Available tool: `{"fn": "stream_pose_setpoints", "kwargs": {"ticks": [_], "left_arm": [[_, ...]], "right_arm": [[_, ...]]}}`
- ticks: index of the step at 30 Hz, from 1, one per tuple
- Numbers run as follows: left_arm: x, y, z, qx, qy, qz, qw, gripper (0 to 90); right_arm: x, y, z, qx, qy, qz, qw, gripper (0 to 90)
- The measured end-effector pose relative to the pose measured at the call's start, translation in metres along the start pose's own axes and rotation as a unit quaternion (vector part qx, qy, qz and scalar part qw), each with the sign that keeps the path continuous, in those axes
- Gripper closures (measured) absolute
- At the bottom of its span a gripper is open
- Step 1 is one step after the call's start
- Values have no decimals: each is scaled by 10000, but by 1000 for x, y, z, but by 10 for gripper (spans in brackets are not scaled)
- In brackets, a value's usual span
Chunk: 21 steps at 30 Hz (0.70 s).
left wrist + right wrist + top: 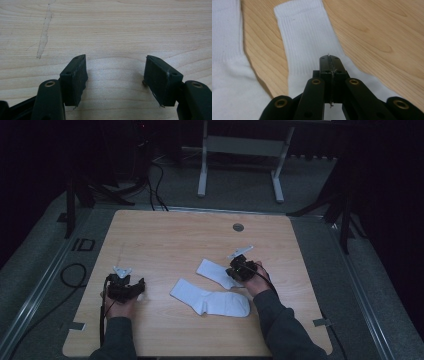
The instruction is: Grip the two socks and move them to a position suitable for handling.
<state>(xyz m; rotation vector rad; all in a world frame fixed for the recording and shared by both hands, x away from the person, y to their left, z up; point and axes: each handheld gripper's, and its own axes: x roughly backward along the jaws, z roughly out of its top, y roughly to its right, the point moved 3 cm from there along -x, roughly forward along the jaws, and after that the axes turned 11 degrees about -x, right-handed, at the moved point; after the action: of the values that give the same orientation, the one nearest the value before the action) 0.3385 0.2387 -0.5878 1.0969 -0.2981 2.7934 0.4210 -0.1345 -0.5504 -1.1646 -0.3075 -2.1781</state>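
The person's two forearms come in from the near edge of the wooden table (165, 240), each hand holding one tool. The left gripper (141, 291) lies low at the near left part of the table, with the hand behind it and the sleeve running straight back to the table edge. In the left gripper view its jaws stand apart, with bare wood between them and nothing held.

The right gripper (234, 272) is over the middle right of the table, the hand bent inward so that the tool points to the left, toward the socks. In the right gripper view (329, 60) the jaws are pressed together, pad against pad, and they are above the white cloth. I cannot tell if some cloth is pinched between them.

Two white socks lie flat near the middle of the table. The smaller sock (216, 271) is directly under the right gripper. The larger sock (210, 300) lies just beside it, nearer to the person, between the two hands.
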Motion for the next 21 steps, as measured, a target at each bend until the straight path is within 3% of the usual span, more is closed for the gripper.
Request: {"fn": "stream_pose_setpoints", "kwargs": {"ticks": [11, 21], "left_arm": [[0, 0, 0, -16, 10, -19, 10000, 351], [-1, 1, 1, -26, 12, -27, 10000, 351]], "right_arm": [[-16, -5, -3, 44, -122, -24, 9999, 892], [-16, -2, -7, 43, -133, -37, 9999, 894]]}}
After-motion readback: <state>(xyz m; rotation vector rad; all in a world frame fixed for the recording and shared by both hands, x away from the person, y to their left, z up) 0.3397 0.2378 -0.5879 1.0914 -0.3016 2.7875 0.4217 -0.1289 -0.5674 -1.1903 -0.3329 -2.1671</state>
